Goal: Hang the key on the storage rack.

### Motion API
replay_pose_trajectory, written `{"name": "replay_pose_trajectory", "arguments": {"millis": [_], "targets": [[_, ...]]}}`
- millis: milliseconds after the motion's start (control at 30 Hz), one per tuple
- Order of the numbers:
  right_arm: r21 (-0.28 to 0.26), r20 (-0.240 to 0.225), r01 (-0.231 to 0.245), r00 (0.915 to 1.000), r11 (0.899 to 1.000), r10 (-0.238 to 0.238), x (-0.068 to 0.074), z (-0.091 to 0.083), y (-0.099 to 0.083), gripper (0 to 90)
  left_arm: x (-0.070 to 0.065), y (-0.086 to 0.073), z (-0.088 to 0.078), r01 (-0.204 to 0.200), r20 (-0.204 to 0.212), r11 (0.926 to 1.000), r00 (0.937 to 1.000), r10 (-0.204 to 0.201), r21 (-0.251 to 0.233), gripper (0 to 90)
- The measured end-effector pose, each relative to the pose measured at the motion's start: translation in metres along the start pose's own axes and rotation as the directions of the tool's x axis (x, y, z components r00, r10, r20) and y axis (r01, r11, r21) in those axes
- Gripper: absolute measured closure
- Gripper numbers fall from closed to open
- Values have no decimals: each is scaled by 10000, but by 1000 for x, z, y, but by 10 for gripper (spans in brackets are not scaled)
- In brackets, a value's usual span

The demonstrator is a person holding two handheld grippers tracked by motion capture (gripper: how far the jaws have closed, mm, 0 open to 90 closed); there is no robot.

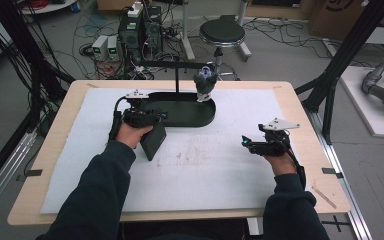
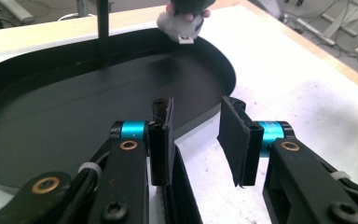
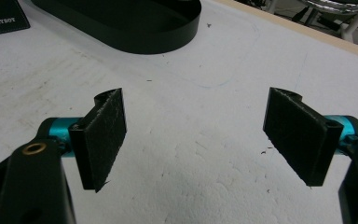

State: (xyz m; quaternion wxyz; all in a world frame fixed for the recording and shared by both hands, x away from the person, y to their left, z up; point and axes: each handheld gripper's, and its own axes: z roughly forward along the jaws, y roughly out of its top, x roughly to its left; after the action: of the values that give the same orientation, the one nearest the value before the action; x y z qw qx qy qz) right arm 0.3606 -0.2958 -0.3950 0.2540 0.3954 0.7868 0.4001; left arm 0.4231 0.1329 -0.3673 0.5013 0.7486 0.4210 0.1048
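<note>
A black wallet [image 1: 153, 141] stands tilted on the white mat, just in front of the black oval tray [image 1: 190, 119]. My left gripper [image 1: 159, 118] hovers over the wallet's top edge [image 2: 182, 191]. That edge lies between its jaws beside the left pad [image 2: 161, 140]; the right pad is apart from it, so the gripper [image 2: 196, 135] is open. My right gripper [image 1: 245, 142] rests at the mat's right, wide open [image 3: 196, 135] with bare mat between its pads. The wallet's printed face [image 3: 0, 18] appears at the upper left of the right gripper view.
A thin black post with a crossbar [image 1: 176, 65] rises from the tray [image 2: 74, 116]. A small grey plush toy [image 1: 205, 82] hangs from it over the tray's right end [image 2: 182, 21]. The wooden table edge [image 1: 310, 150] frames the mat.
</note>
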Motion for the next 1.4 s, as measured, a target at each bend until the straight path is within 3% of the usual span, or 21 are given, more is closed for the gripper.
{"name": "replay_pose_trajectory", "arguments": {"millis": [133,267,533,733,967,1067,1133,1200,1267,1400], "targets": [[1,-13,2,10000,10000,-2,0,0,0,217,-4,0,-1,157,416,9998,9990,-151,-134,622],[3,-19,16,10000,10000,-16,0,0,0,217,-6,-1,1,138,562,9999,9983,-137,-21,608],[-6,-16,-22,10000,10000,22,0,-1,0,218,-9,3,-14,-633,-123,9971,9979,628,-415,600],[7,-10,-19,10000,10000,19,1,-1,0,217,-2,-5,-31,-607,-452,9956,9973,575,-718,573],[31,-26,-22,10000,10000,22,0,-2,0,218,24,-35,-55,0,-1293,9956,9915,-122,-937,471],[35,-32,10,10000,10000,-9,1,-1,0,218,40,-53,-58,434,-1743,9960,9831,-564,-776,443],[21,-43,50,10000,10000,-50,2,0,1,218,49,-63,-59,697,-1889,9953,9786,-814,-680,425],[24,-55,35,10000,10000,-35,2,0,1,218,57,-70,-58,1000,-2040,9947,9736,-1028,-242,413],[17,-54,65,10000,10000,-65,2,0,1,218,63,-76,-58,1168,-2066,9928,9711,-1195,-256,398],[22,-82,60,9999,10000,-59,1,1,1,218,73,-88,-57,1648,-2008,9862,9668,-1579,184,434]]}}
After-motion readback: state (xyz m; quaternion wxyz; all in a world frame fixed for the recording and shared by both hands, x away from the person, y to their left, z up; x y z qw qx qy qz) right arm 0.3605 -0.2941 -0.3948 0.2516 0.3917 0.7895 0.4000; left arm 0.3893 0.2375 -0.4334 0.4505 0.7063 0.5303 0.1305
